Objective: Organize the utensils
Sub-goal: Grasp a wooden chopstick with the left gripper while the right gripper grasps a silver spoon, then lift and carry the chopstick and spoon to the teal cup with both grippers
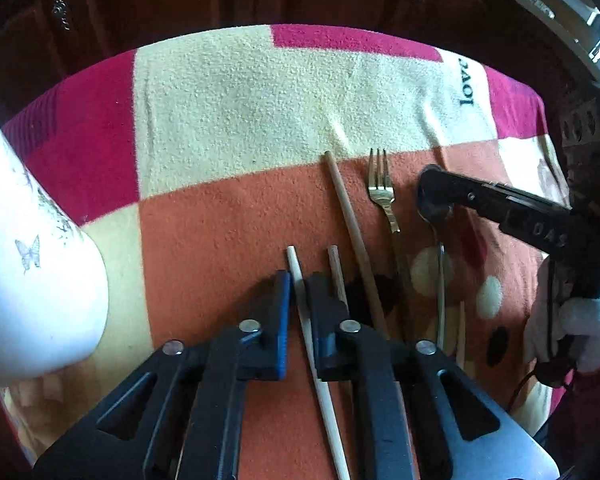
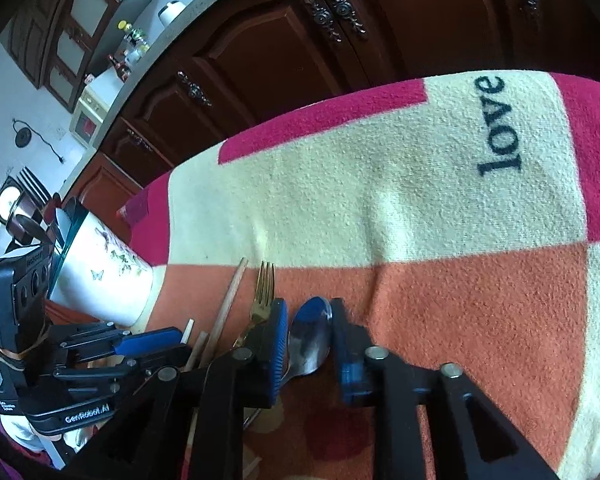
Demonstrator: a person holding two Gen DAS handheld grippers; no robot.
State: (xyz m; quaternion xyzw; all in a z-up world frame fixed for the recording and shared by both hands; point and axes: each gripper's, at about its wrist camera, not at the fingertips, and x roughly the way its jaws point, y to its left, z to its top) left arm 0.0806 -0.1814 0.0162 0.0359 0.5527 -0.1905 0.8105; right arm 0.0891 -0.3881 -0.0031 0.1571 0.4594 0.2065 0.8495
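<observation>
We see the utensils lying side by side on a patchwork fleece blanket (image 1: 228, 112), all on its orange square: a pale chopstick (image 1: 300, 280) on the left, a second, browner chopstick (image 1: 336, 268) just beside it, a longer wooden chopstick (image 1: 346, 204) angled past both, then a gold fork (image 1: 382, 188) with its tines towards the cream square, and a silver spoon (image 2: 310, 340) furthest right. Our left gripper (image 1: 298, 280) is pinched on the pale chopstick, whose shaft runs between the blue pad and the black finger and out beyond the tips, still flat on the blanket. Our right gripper (image 2: 310, 312) is closed on the bowl of the spoon, one blue-padded finger pressing each side, the bowl's tip poking just past the fingertips; in the left wrist view this gripper reaches in from the right and covers the spoon's bowl, with a white-gloved hand (image 1: 580, 328) behind it. A white cup (image 2: 104, 280) printed with butterflies and leaves stands on the blanket well to the left of the utensils. Dark wooden cabinets (image 2: 300, 60) with ornate metal handles rise behind the blanket's far edge
</observation>
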